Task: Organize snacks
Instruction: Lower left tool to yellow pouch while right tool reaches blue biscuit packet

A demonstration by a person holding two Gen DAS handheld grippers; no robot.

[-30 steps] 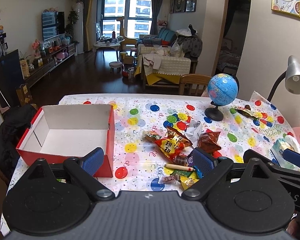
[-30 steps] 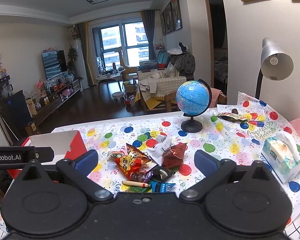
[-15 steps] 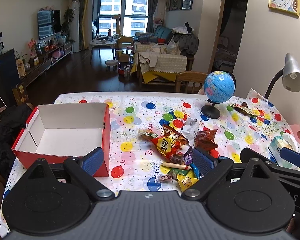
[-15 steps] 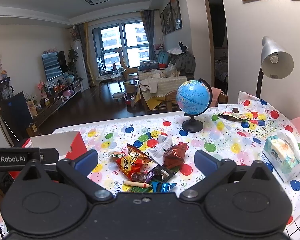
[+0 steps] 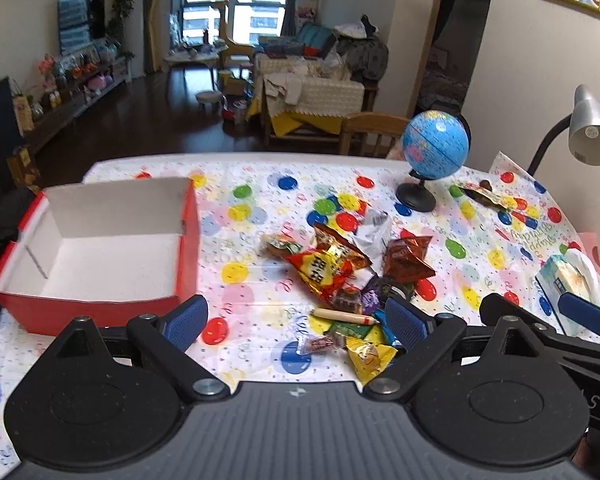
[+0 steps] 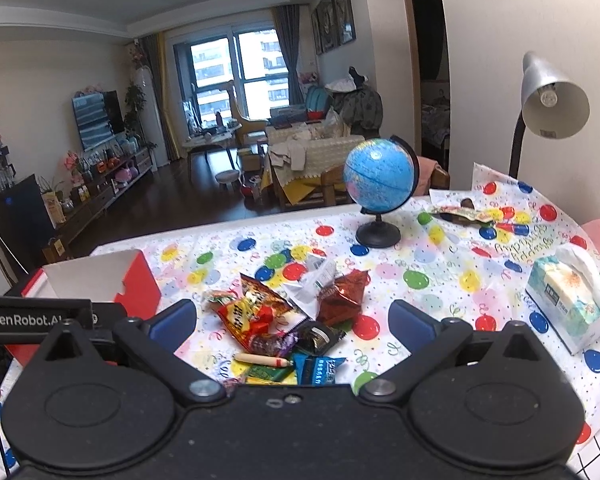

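Note:
A heap of snack packets (image 5: 340, 276) lies mid-table: a red-and-gold bag (image 5: 320, 270), a brown foil bag (image 5: 406, 260), a stick-shaped snack (image 5: 346, 316) and small sweets. The heap also shows in the right wrist view (image 6: 288, 320). An empty red box with a white inside (image 5: 96, 248) stands at the left; its corner shows in the right wrist view (image 6: 136, 284). My left gripper (image 5: 296, 320) is open and empty, above the near edge of the heap. My right gripper (image 6: 292, 326) is open and empty, above the heap.
A blue globe (image 5: 436, 146) on a black stand is at the back right, with a grey desk lamp (image 5: 592, 132) beside it. A tissue box (image 6: 572, 300) sits at the right edge. The table has a balloon-print cloth (image 5: 260, 208).
The left gripper has moved forward and tilted down toward the table, so box and snacks sit higher and closer. The right gripper has barely moved. Both stay open.

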